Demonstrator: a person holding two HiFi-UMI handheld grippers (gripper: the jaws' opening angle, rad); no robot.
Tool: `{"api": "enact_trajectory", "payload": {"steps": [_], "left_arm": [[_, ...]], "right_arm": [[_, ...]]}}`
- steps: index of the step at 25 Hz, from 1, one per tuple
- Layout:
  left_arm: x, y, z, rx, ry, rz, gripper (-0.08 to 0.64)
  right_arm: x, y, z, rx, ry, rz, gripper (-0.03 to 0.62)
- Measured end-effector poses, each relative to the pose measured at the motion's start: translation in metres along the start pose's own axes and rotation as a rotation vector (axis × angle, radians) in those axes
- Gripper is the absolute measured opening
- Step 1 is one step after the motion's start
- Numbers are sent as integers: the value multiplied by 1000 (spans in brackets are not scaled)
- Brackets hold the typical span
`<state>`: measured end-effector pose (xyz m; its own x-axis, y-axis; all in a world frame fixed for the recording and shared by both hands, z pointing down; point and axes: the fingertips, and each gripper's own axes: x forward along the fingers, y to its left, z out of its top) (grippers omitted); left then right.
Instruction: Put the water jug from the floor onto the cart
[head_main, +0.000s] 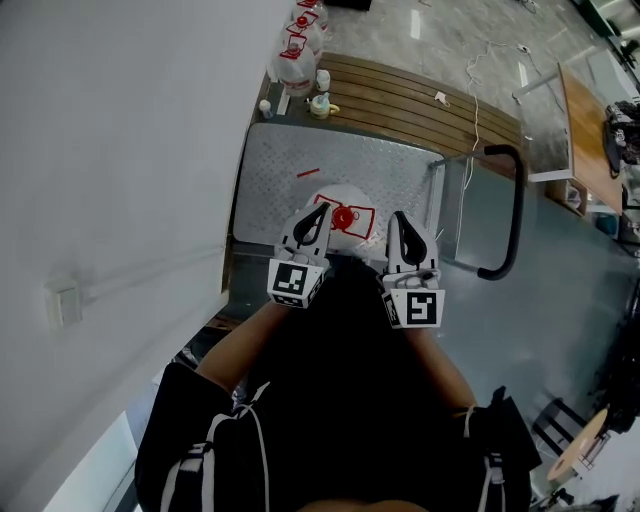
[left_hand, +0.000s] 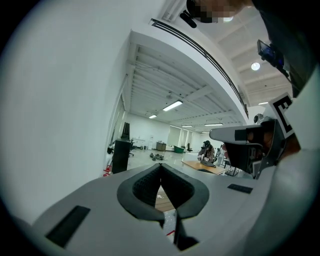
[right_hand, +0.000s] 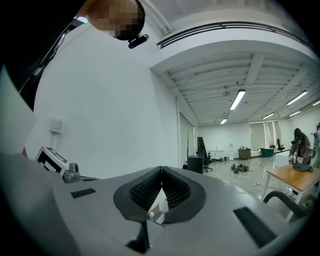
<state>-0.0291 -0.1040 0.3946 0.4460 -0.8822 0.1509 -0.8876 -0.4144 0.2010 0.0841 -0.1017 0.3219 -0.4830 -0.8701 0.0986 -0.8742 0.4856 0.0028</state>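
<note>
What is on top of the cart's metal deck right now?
A water jug with a red cap sits at the deck's near edge, and a small red strip lies further back. The left tongs, right tongs and dark clothing cover its near side.

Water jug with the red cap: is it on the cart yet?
Nearly done, it seems. The water jug is over the cart deck, flanked by the left tool and right tool, both shut. Whether it rests there I cannot tell. Left: draw tools away.
</note>
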Motion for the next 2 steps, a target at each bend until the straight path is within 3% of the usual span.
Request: {"api": "enact_trajectory", "payload": {"steps": [2], "left_arm": [[-5, 4, 2, -4, -1, 5, 18]], "right_arm": [[4, 4, -1, 13, 2, 3, 18]]}}
